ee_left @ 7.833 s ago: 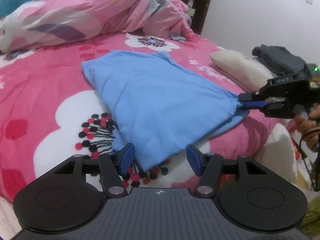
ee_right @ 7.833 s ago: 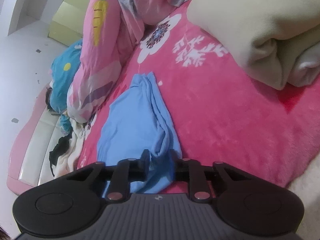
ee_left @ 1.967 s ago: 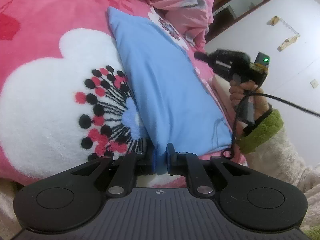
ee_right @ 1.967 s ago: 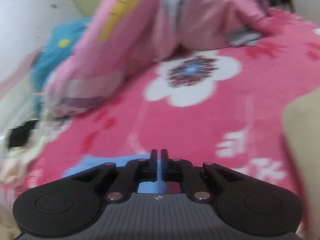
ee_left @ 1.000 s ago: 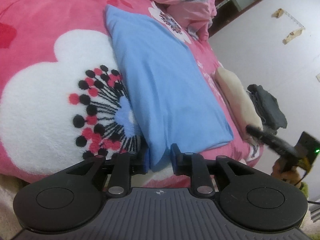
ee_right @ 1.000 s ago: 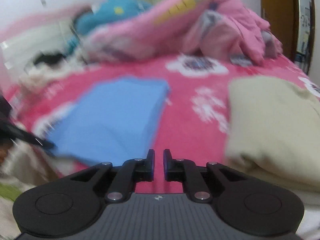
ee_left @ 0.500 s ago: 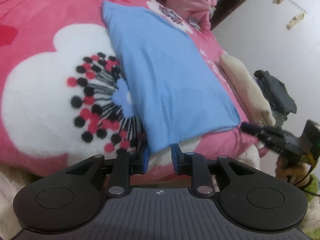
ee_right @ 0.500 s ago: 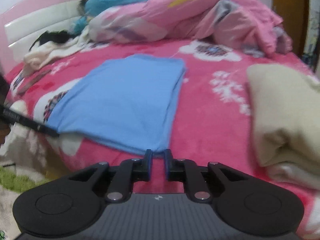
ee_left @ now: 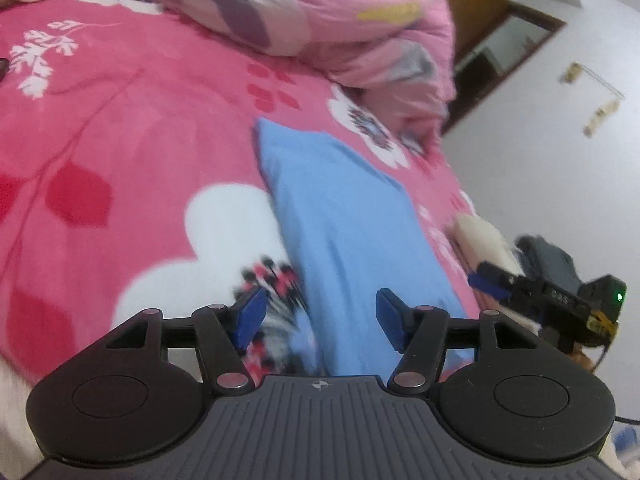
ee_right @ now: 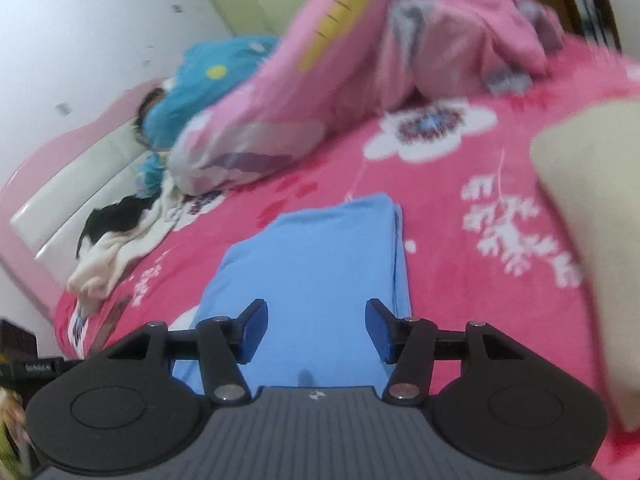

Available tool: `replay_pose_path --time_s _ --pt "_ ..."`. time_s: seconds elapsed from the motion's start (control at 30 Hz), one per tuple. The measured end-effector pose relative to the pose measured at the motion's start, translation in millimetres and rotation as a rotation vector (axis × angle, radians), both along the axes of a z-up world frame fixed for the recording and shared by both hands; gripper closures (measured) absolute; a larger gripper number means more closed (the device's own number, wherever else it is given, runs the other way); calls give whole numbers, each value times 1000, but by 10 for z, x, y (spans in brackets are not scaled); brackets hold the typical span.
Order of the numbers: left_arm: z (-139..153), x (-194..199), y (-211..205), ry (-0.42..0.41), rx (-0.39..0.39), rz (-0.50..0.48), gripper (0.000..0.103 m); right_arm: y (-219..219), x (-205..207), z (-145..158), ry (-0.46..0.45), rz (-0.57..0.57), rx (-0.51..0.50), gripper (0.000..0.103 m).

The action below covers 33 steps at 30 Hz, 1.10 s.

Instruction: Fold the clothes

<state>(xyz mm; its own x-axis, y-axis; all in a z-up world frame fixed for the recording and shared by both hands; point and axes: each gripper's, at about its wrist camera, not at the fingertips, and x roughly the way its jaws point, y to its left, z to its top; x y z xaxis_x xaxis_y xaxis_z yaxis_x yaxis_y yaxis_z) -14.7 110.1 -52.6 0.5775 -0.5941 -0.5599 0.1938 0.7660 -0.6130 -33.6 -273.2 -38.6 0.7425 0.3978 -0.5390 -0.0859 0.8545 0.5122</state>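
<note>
A light blue garment point(ee_left: 352, 224) lies folded flat in a long rectangle on the pink flowered bedspread point(ee_left: 120, 152). It also shows in the right wrist view point(ee_right: 316, 272). My left gripper point(ee_left: 318, 318) is open and empty, above the garment's near end. My right gripper point(ee_right: 316, 330) is open and empty, above the garment's near edge. The right gripper also shows in the left wrist view point(ee_left: 492, 282), at the garment's right side.
A rumpled pink quilt point(ee_left: 304, 12) lies at the far side of the bed. A folded cream blanket point(ee_right: 592, 216) lies right of the garment, with dark grey clothes point(ee_left: 556, 258) behind it. White and black clothes point(ee_right: 116, 236) lie by the headboard.
Both grippers opened wide and let go of the blue garment. Both moved up over its near end. The garment lies flat on the bed.
</note>
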Motion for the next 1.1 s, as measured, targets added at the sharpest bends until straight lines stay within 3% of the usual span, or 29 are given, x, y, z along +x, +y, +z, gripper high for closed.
replay_pose_path --time_s 0.27,0.57,0.7,0.87,1.0,1.1 --pt "-199 482 -40 2 -15 4 42 -96 387 -349 169 -38 44 46" --pt "-322 1036 -6 31 -107 -35 42 -168 900 -438 212 -1 139 45" --pt "-330 1228 -59 27 -109 -64 43 -257 1086 -425 224 -2 182 46" --pt "-351 1390 -133 23 -105 -104 43 -388 1050 -278 217 -43 108 45" --pt "-377 1489 -185 15 -114 -134 44 -416 1176 -451 255 -19 154 44" --pt "-395 1564 -244 13 -118 -149 47 -322 1377 -509 230 50 200 55"
